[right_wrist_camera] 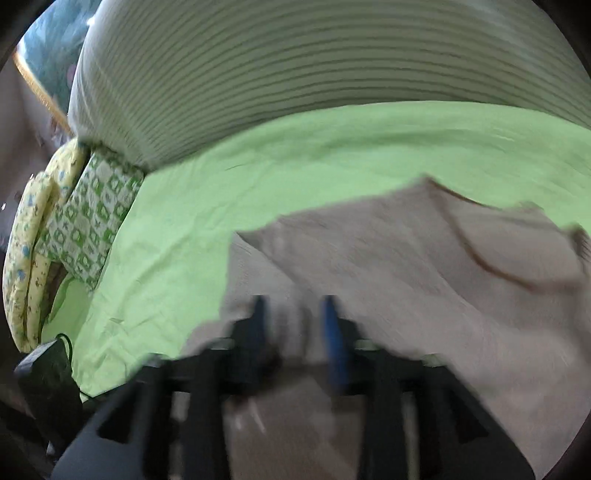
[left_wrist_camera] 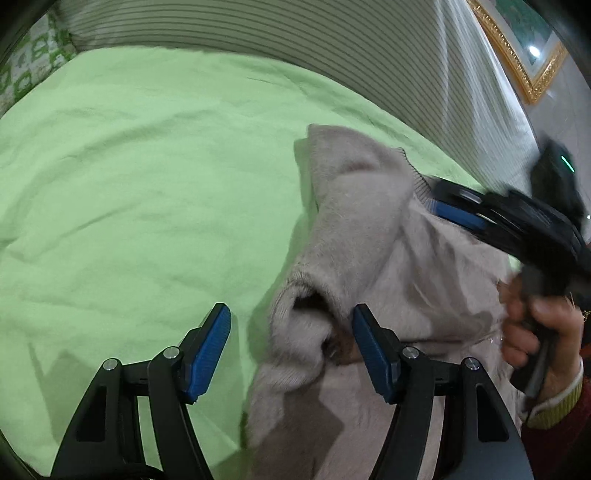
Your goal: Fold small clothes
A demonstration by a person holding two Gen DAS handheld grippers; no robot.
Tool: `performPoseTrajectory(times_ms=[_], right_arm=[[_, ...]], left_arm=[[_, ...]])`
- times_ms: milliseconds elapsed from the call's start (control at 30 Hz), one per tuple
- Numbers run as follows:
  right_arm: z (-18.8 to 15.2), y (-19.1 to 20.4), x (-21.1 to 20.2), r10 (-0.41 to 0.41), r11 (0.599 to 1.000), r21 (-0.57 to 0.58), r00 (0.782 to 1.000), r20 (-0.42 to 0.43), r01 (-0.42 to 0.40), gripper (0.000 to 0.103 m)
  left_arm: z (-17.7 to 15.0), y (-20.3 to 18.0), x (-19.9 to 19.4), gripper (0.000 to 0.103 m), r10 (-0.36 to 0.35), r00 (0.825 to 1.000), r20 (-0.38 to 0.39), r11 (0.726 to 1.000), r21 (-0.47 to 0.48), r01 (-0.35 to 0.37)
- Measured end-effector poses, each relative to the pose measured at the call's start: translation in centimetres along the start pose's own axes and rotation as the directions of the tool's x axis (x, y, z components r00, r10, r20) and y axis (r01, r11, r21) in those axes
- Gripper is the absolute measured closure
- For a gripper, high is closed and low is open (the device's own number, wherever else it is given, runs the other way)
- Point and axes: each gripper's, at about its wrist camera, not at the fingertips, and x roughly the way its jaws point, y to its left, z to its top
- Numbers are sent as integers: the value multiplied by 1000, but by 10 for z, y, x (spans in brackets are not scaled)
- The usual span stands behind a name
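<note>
Although motion blur smears the right gripper point(right_wrist_camera: 295, 314), its jaws stand apart over the beige sweater point(left_wrist_camera: 369, 229), gripping nothing. Left gripper point(left_wrist_camera: 291, 343) is wide open, the sweater's rumpled cuff between its pads, unclamped. Garment lies on green bedsheet point(left_wrist_camera: 129, 184); striped bolster point(right_wrist_camera: 295, 74) behind.

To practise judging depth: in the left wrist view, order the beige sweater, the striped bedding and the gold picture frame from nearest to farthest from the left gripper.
1. Beige sweater, right beside the left gripper.
2. Striped bedding, beyond the green sheet.
3. Gold picture frame, upper right, behind.
</note>
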Motion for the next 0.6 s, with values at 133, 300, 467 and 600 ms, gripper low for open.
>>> performPoseTrajectory(times_ms=[133, 300, 467, 600], right_arm=[[-43, -26, -71, -41, 998, 54, 994, 104, 35, 48], [-97, -77, -141, -208, 965, 196, 964, 164, 175, 48], [-124, -124, -178, -264, 921, 343, 945, 194, 187, 48], [-120, -140, -175, -299, 898, 386, 937, 183, 211, 48]], left_arm=[[-5, 7, -9, 39, 25, 1000, -14, 1000, -18, -26], [-11, -8, -16, 38, 28, 1000, -4, 999, -30, -29], [3, -42, -10, 38, 112, 994, 3, 984, 140, -112], [7, -63, -3, 38, 218, 976, 26, 923, 319, -214]])
